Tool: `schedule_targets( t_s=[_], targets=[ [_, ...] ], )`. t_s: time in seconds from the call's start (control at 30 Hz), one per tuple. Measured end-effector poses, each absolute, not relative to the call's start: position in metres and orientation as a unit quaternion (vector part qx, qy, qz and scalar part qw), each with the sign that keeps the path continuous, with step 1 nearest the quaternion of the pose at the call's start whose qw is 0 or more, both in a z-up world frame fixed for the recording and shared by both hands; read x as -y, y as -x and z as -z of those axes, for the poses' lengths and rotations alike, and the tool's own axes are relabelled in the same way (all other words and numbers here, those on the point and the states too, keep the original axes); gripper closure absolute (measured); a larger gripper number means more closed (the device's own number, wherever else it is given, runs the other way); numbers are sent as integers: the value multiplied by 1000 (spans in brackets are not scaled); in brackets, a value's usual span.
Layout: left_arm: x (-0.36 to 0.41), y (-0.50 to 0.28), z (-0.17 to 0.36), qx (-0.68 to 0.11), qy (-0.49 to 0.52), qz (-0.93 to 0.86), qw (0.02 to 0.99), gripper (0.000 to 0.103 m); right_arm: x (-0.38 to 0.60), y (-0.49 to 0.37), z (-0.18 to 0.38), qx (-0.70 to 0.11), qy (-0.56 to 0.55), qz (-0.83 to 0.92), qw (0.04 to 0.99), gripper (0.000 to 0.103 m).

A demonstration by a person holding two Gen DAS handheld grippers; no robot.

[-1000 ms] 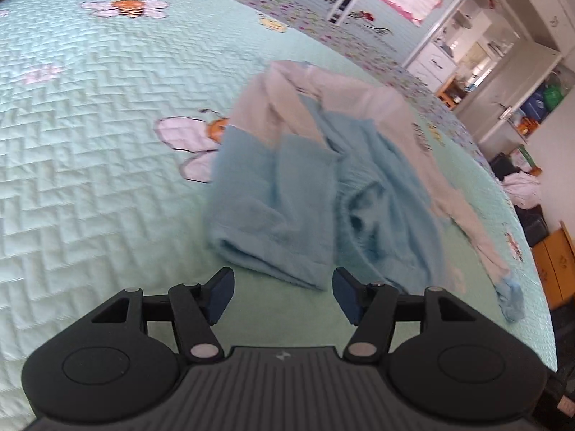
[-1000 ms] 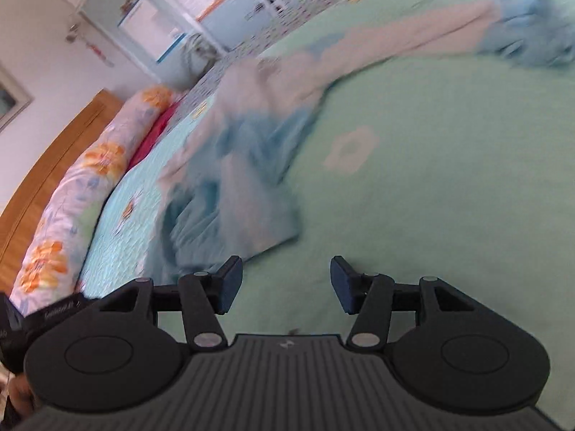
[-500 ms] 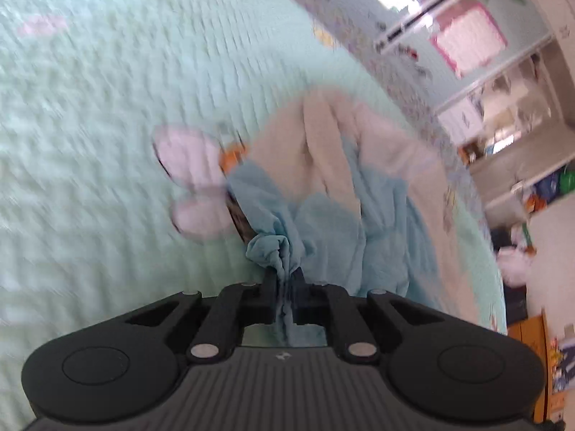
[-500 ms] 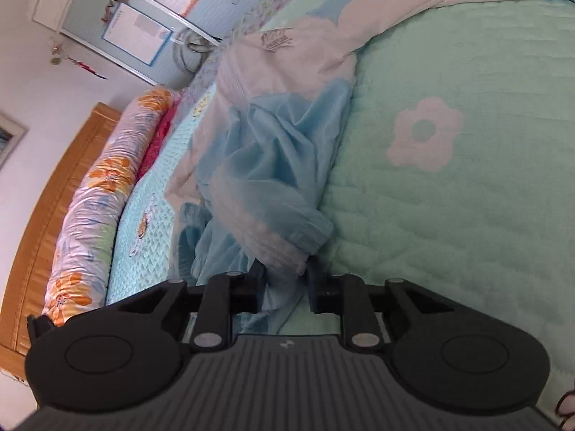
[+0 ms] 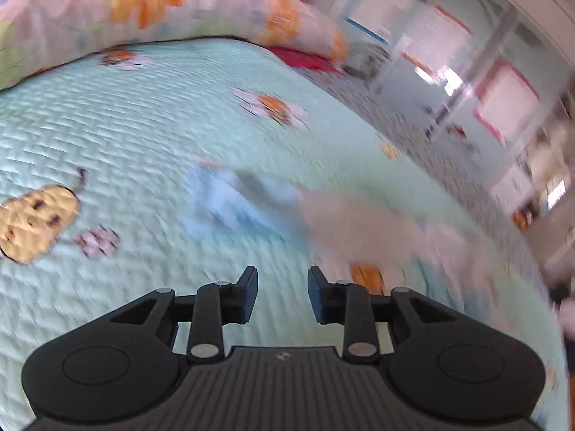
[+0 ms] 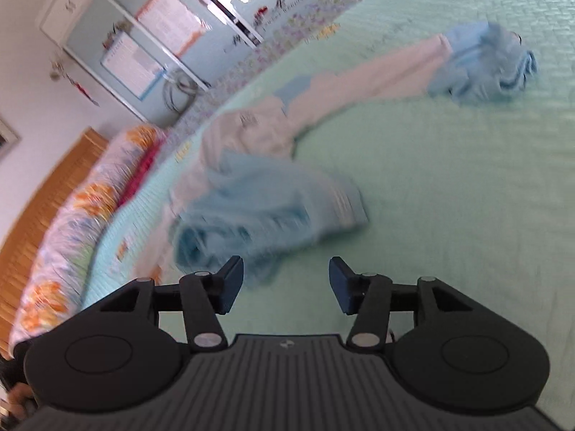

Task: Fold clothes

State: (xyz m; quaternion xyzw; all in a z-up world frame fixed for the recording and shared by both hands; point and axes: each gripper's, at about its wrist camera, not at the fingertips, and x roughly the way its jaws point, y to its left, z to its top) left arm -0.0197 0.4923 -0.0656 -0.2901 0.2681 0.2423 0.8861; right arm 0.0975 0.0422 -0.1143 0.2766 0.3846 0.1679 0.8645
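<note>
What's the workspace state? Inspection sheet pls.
Surface: mint quilted bedspread, bee and flower prints.
Job's things: blue-and-cream garment, crumpled and stretched out, unfolded.
Clutter: nothing seen.
Grippers: left gripper and right gripper both open, jaws just opened, nothing between them.
Cables: nothing seen on the bed.
Surroundings: floral bolster, wooden headboard, cabinet with posters.

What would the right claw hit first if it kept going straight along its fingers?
Probably the crumpled blue part of the garment, lying just ahead and slightly left of the open right claw. Blur leaves depth unclear; it could touch the green bedspread first.
</note>
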Motion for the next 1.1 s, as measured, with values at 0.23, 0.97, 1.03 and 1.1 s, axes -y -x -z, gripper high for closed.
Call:
schedule_targets(
  t_s=[0.23, 0.97, 1.03, 1.1],
  targets=[
    [-367, -64, 78, -348, 91, -72, 930, 58, -68, -87, 122, -372, -141, -154, 904, 46],
    [-376, -64, 109, -344, 125, -129, 922, 99, -51, -71, 150, -279, -201, -229, 911, 21],
    [-387, -50, 110, -352, 140, -139, 915, 99, -52, -71, 150, -280, -200, -228, 911, 21],
    [-396, -39, 110, -351, 157, -146, 911, 99, -54, -71, 149, -281, -194, -225, 913, 21]
  ],
)
